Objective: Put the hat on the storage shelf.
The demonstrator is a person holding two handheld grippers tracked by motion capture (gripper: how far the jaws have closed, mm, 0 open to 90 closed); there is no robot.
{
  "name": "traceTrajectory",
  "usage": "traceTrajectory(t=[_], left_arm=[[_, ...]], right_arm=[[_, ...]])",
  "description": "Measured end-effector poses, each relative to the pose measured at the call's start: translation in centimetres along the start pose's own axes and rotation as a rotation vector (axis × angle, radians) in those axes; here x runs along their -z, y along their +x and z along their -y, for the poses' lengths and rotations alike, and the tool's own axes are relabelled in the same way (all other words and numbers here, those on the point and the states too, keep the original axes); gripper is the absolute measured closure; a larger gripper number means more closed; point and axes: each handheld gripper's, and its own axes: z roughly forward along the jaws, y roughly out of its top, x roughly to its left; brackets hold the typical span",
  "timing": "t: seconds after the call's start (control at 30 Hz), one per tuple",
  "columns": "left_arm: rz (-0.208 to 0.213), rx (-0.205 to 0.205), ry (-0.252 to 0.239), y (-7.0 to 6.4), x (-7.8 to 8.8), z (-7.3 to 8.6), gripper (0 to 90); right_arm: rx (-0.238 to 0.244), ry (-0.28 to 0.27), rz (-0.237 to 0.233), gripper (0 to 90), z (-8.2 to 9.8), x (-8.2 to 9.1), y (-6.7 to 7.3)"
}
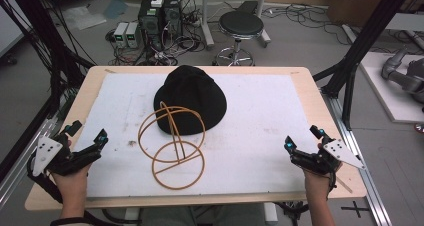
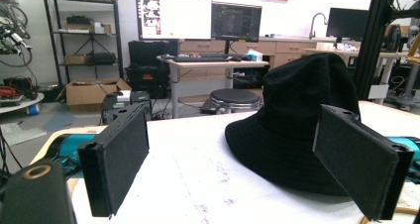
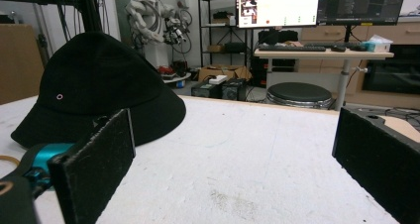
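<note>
A black bucket hat [image 1: 190,100] lies brim-down on the white mat [image 1: 260,111] near the table's middle. In front of it stands a tan wire stand made of rings [image 1: 172,146], its upper loops touching the hat's near brim. My left gripper [image 1: 87,136] rests at the mat's left edge, open and holding nothing. My right gripper [image 1: 303,138] sits at the right edge, also open. The hat [image 2: 297,130] shows beyond the left jaws, and the hat [image 3: 99,85] appears at the left of the right gripper view.
The wooden table [image 1: 320,116] borders the mat on all sides. Behind it stand a black stool [image 1: 241,26], computer towers [image 1: 160,16] and tangled cables on the floor. Black frame posts [image 1: 360,51] rise at the right.
</note>
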Motion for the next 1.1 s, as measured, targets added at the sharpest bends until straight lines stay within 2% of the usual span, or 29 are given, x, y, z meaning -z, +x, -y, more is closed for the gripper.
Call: traceTrajectory(t=[0.57, 0.63, 0.77, 0.8, 0.87, 0.93, 1.1], left_arm=[[0.002, 0.014, 0.002, 0.1, -0.6, -0.6, 14.7], [0.019, 0.025, 0.004, 0.1, -0.9, -0.9, 14.8], [0.038, 0.018, 0.01, 0.1, -1.3, -1.5, 14.8], [0.058, 0.02, 0.006, 0.1, -1.7, -2.0, 14.8], [0.065, 0.016, 0.01, 0.1, -1.8, -2.3, 14.8], [0.093, 0.014, 0.008, 0.1, -2.5, -3.2, 14.8], [0.115, -0.021, 0.028, 0.3, -4.1, -4.7, 14.8]], right_arm=[[0.001, 0.008, 0.002, 2.4, 0.1, 0.4, -0.1], [-0.002, 0.012, -0.001, 2.4, 0.1, 0.5, 0.0], [0.0, 0.009, 0.0, 2.4, 0.1, 0.6, 0.0], [-0.005, 0.015, 0.0, 2.4, 0.1, 0.6, 0.1], [-0.002, 0.014, 0.0, 2.4, 0.1, 0.6, 0.1], [0.002, 0.015, -0.003, 2.4, 0.2, 0.5, 0.2], [0.0, 0.021, -0.001, 2.4, 0.2, 0.4, 0.2]])
